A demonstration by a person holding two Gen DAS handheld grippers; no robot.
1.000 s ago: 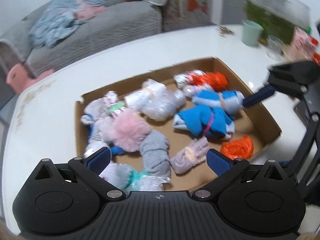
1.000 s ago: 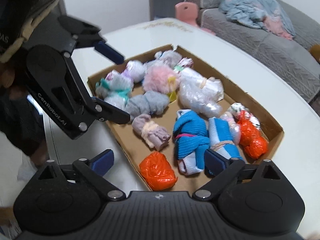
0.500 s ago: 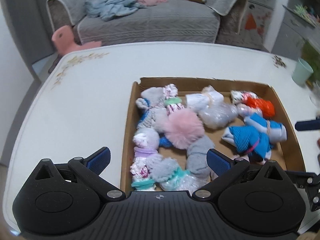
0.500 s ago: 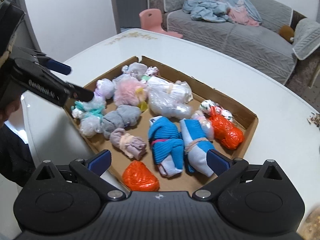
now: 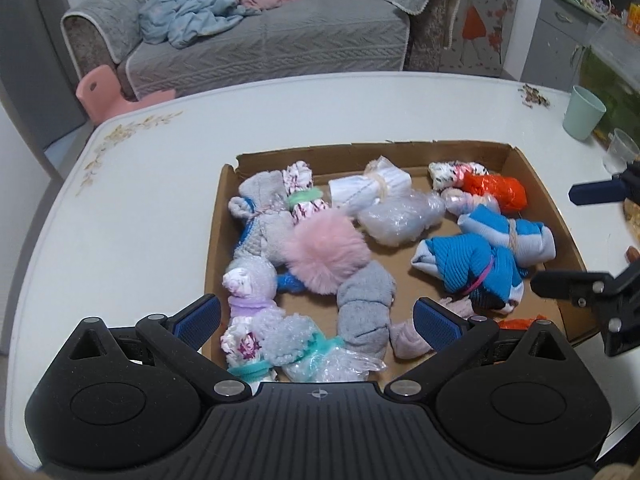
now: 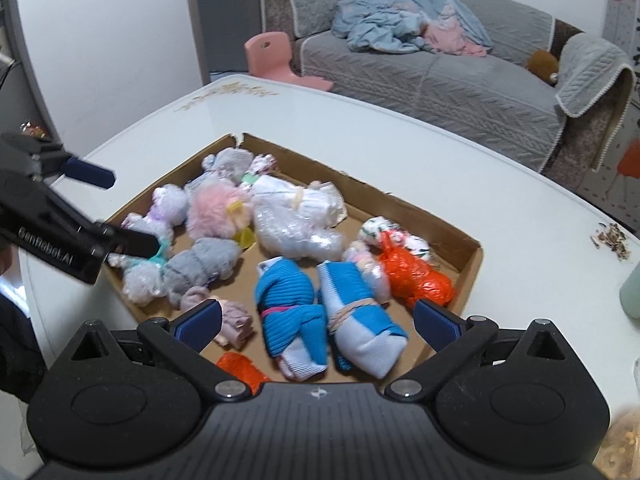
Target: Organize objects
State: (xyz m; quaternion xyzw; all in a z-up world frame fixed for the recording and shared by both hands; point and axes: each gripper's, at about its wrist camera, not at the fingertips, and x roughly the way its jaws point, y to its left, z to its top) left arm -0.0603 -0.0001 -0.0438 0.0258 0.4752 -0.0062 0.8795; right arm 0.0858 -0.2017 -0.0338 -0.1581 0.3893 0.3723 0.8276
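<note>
A shallow cardboard tray (image 5: 218, 216) (image 6: 474, 264) sits on the white table (image 5: 120, 208) and holds several rolled sock bundles: a pink fluffy one (image 5: 324, 252) (image 6: 216, 212), a grey one (image 5: 366, 304) (image 6: 204, 264), blue ones (image 5: 472, 268) (image 6: 288, 300), an orange bag (image 5: 496, 190) (image 6: 416, 276), clear plastic bundles (image 5: 400, 216) (image 6: 296, 228). My left gripper (image 5: 316, 320) is open and empty above the tray's near edge. My right gripper (image 6: 316, 320) is open and empty above the tray's right end, over the blue bundles.
A green cup (image 5: 584, 112) and a clear glass (image 5: 622, 152) stand at the table's far right. A small pile of crumbs (image 5: 534, 96) (image 6: 612, 240) lies near them. A grey sofa (image 5: 260, 40) and a pink stool (image 5: 108, 92) stand beyond the table.
Both grippers have drawn back and swung round, so each view now faces the tray squarely toward the sofa. Both stayed open. The bundles have not moved.
</note>
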